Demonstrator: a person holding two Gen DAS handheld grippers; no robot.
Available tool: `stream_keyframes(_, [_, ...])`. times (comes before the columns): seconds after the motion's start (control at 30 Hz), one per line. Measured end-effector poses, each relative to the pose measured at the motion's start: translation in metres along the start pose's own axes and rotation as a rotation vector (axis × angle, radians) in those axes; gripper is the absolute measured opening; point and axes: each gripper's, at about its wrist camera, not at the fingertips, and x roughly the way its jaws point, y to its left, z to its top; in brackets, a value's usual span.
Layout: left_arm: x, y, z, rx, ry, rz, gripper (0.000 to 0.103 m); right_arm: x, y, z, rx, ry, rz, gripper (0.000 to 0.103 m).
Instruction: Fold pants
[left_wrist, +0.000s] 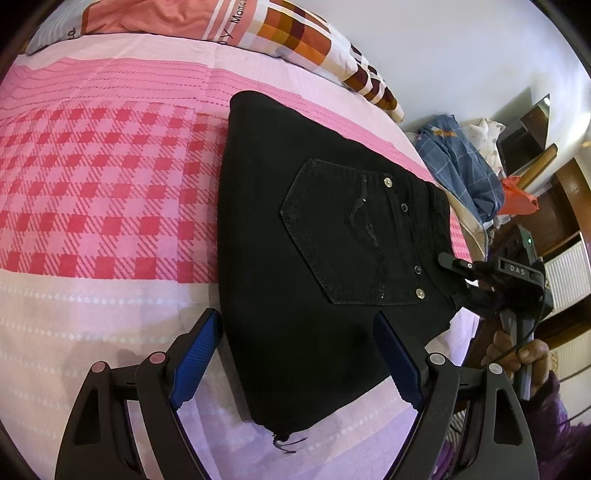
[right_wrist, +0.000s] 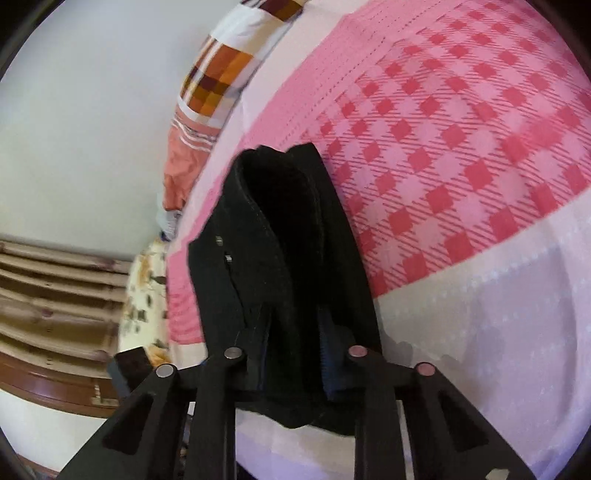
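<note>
Black pants (left_wrist: 314, 236) lie folded on the pink checked bed cover, back pocket (left_wrist: 347, 236) up, frayed hem toward me. My left gripper (left_wrist: 299, 354) is open, its blue pads either side of the pants' near end, just above the cloth. My right gripper (left_wrist: 458, 280) shows at the pants' waistband edge on the right. In the right wrist view the right gripper (right_wrist: 295, 343) has its jaws closed in on a raised fold of the pants (right_wrist: 280, 229), lifting the waistband off the bed.
The bed cover (left_wrist: 110, 192) spreads left and far. A patchwork pillow (left_wrist: 295, 33) lies at the head by the white wall. Piled clothes (left_wrist: 461, 166) and wooden furniture (left_wrist: 554, 206) stand beyond the bed's right edge.
</note>
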Motion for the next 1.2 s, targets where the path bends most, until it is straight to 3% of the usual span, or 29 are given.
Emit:
stream_keyframes(0.07, [0.003,-0.007,0.001,0.02,0.0,-0.001,0.084,-0.015,-0.001,-0.003,0.005,-0.026,0.032,0.005])
stream_keyframes(0.13, [0.008,-0.011,0.001,0.048,0.001,0.018,0.084,-0.022,-0.003,0.0,-0.01,-0.046,0.002,0.005])
stream_keyframes(0.23, [0.012,-0.013,0.002,0.064,-0.021,0.02,0.084,-0.011,-0.017,0.003,0.047,-0.02,-0.002,0.005])
stream_keyframes(0.3, [0.011,-0.012,0.005,0.048,-0.018,0.021,0.084,-0.014,-0.002,0.004,-0.024,-0.052,-0.043,0.012])
stream_keyframes(0.4, [0.0,-0.009,0.004,0.031,-0.051,0.045,0.084,-0.035,0.032,0.006,-0.155,-0.169,-0.127,0.015])
stream_keyframes(0.43, [-0.007,-0.009,0.004,0.029,-0.079,0.063,0.084,-0.041,0.044,0.006,-0.195,-0.198,-0.136,0.018])
stream_keyframes(0.5, [-0.019,-0.013,0.006,0.045,-0.136,0.125,0.084,-0.046,0.068,0.002,-0.273,-0.235,-0.154,0.042])
stream_keyframes(0.57, [-0.027,-0.019,0.007,0.081,-0.185,0.189,0.084,-0.045,0.092,-0.009,-0.363,-0.27,-0.19,0.059])
stream_keyframes(0.6, [-0.031,-0.024,0.009,0.109,-0.215,0.238,0.084,-0.042,0.1,-0.015,-0.393,-0.281,-0.205,0.061])
stream_keyframes(0.7, [-0.037,-0.031,0.013,0.144,-0.262,0.33,0.084,-0.027,0.113,-0.028,-0.44,-0.293,-0.239,0.061])
stream_keyframes(0.87, [-0.044,-0.041,0.013,0.184,-0.315,0.424,0.085,-0.006,0.118,-0.042,-0.462,-0.25,-0.275,0.061])
stream_keyframes(1.0, [-0.046,-0.048,0.014,0.209,-0.328,0.454,0.085,-0.008,0.123,-0.049,-0.463,-0.262,-0.261,0.071])
stream_keyframes(1.2, [-0.052,-0.06,0.009,0.229,-0.352,0.479,0.088,-0.011,0.128,-0.052,-0.46,-0.269,-0.248,0.072])
